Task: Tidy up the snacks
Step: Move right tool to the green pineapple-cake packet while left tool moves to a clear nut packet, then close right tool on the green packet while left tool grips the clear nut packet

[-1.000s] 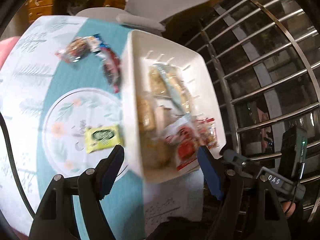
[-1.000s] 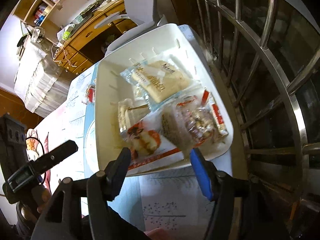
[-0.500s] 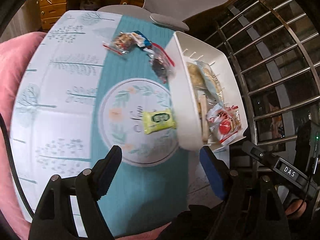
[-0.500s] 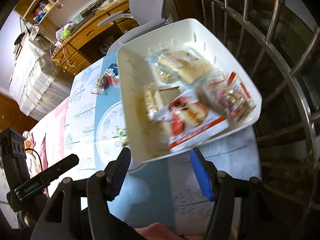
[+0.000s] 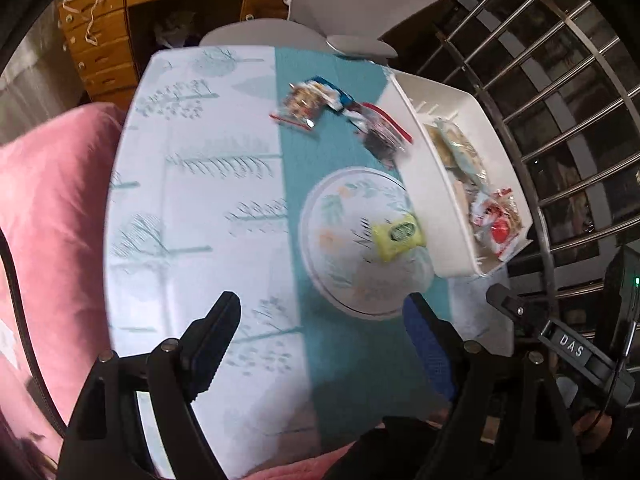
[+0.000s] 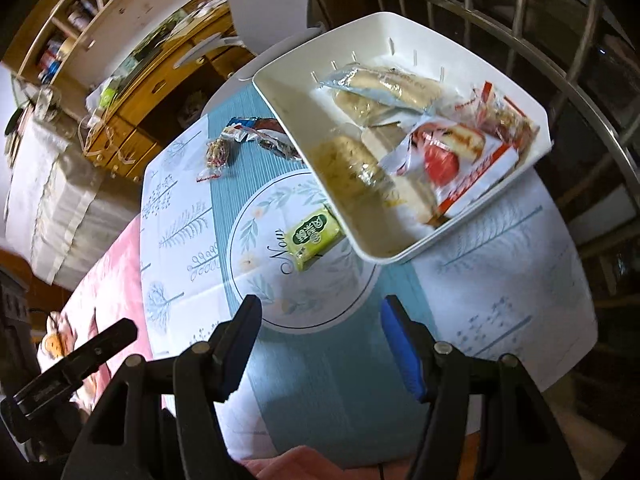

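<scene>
A white tray (image 5: pixel 430 184) (image 6: pixel 296 120) holds several wrapped snacks, among them a red and white packet (image 6: pixel 452 160) and pale bread packets (image 6: pixel 384 84). A yellow-green snack packet (image 5: pixel 397 235) (image 6: pixel 314 237) lies on the round floral print just left of the tray. Three more packets (image 5: pixel 304 106) (image 6: pixel 218 152) lie at the table's far side; the dark one (image 5: pixel 382 136) is beside the tray. My left gripper (image 5: pixel 320 336) is open and empty above the near table. My right gripper (image 6: pixel 320 340) is open and empty, short of the yellow-green packet.
The table has a white and teal tree-print cloth (image 5: pixel 192 200). A pink cushion (image 5: pixel 44 208) lies to the left. A metal railing (image 5: pixel 560 92) runs along the right. A grey chair (image 5: pixel 340 12) and wooden drawers (image 5: pixel 104 40) stand beyond the far edge.
Both grippers have pulled back and swung left from over the tray. The yellow-green packet and more of the table now show. Both stay open.
</scene>
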`<state>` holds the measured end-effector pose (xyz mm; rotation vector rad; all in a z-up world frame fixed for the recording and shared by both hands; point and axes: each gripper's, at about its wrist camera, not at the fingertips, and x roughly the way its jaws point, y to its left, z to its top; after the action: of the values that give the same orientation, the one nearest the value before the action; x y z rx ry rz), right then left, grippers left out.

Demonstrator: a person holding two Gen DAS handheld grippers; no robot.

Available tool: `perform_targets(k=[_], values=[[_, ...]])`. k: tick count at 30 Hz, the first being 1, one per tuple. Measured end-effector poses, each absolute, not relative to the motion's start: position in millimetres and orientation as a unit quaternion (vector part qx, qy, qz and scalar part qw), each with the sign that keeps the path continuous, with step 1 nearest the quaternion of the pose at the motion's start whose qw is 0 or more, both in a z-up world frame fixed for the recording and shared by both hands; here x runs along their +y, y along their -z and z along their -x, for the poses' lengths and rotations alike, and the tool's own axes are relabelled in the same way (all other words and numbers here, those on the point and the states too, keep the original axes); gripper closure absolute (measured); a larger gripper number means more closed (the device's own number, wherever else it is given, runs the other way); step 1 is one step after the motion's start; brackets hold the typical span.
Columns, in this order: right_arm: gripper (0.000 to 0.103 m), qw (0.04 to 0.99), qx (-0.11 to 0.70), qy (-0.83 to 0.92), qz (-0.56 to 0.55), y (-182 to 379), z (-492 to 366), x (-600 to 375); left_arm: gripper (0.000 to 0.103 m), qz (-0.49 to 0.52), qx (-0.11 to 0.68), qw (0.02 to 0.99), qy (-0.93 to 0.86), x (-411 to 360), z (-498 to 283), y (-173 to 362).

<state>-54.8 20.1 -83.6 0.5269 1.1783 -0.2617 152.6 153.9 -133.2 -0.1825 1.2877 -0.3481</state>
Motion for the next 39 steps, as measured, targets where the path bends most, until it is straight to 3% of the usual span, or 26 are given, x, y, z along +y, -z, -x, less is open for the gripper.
perform_targets(k=[12, 21, 39], values=[[0.041, 0.815, 0.475, 0.176, -0.282, 114.7, 52.7, 71.2, 0.021, -0.019, 0.572, 0.801, 0.174, 171.7, -215.4, 130.9], [0.041, 0.857, 0.413, 0.21, -0.226, 125.3, 40.3, 92.6, 0.021, -0.02, 0.562, 0.804, 0.194, 149.7, -270.7, 143.4], [0.041, 0.847, 0.404, 0.314, -0.144, 200.9, -1.2, 85.9, 0.021, -0.022, 0.537, 0.813, 0.224, 76.0, -379.7, 229.3]])
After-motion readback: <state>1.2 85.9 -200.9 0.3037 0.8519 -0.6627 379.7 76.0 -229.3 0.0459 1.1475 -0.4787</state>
